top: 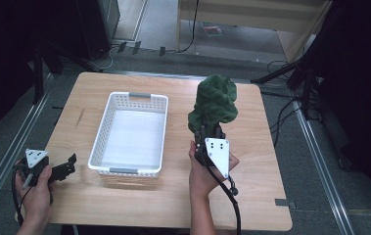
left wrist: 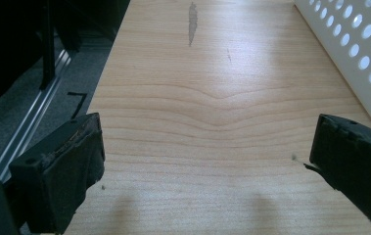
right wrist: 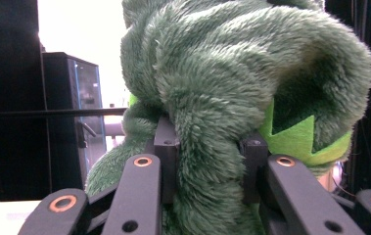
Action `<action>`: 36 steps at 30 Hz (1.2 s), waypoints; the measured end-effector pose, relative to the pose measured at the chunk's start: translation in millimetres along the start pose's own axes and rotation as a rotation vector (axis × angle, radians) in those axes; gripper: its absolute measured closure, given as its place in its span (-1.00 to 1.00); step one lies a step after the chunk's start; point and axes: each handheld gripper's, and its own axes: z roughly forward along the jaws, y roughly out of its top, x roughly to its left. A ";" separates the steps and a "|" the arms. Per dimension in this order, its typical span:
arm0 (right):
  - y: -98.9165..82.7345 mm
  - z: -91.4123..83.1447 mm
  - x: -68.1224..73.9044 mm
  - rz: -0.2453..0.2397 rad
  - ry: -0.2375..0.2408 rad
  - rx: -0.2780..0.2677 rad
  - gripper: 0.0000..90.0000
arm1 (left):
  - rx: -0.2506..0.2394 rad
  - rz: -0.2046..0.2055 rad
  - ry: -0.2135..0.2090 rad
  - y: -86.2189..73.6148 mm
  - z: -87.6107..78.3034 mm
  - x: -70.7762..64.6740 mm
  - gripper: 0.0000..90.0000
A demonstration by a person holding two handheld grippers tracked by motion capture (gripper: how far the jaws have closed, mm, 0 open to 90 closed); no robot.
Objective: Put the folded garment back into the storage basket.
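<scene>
Right of centre in the high view, the right gripper [top: 206, 131] is held up by the person's right hand [top: 203, 171] and pinches a green plush toy [top: 213, 102], which stands lifted above the wooden table [top: 251, 161] and bunches out over the jaws. In the right gripper view the two black jaws press into a fold of the fuzzy green fabric [right wrist: 212, 161] from both sides at the middle of the frame, and a bright lime felt edge with a zigzag cut [right wrist: 300, 139] shows at the right. A white perforated basket [top: 103, 125] sits at the middle of the table, just left of the toy and apart from it. At the lower left of the high view, the left gripper [top: 68, 166] rests in the left hand [top: 35, 193] at the table's edge; in the left gripper view its jaws stand wide apart with bare wood between them, and the basket's wall [left wrist: 364, 54] fills the upper right corner.
</scene>
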 end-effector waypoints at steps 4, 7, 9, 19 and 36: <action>1.3 1.1 11.9 -0.003 0.022 -0.002 0.56 | 0.000 -0.003 -0.002 0.0 0.1 0.2 -0.98; 2.0 2.8 20.4 -0.009 0.042 -0.005 0.56 | 0.000 -0.005 -0.002 0.0 0.2 0.2 -0.98; 2.1 4.0 26.0 -0.007 0.048 -0.002 0.56 | 0.001 -0.005 -0.002 0.0 0.2 0.3 -0.98; 2.3 8.1 54.6 0.012 0.098 -0.007 0.55 | 0.001 -0.005 0.000 0.3 0.3 0.5 -0.98; 2.6 12.5 98.9 0.031 0.188 0.000 0.53 | -0.002 -0.007 -0.001 0.4 0.8 0.6 -0.98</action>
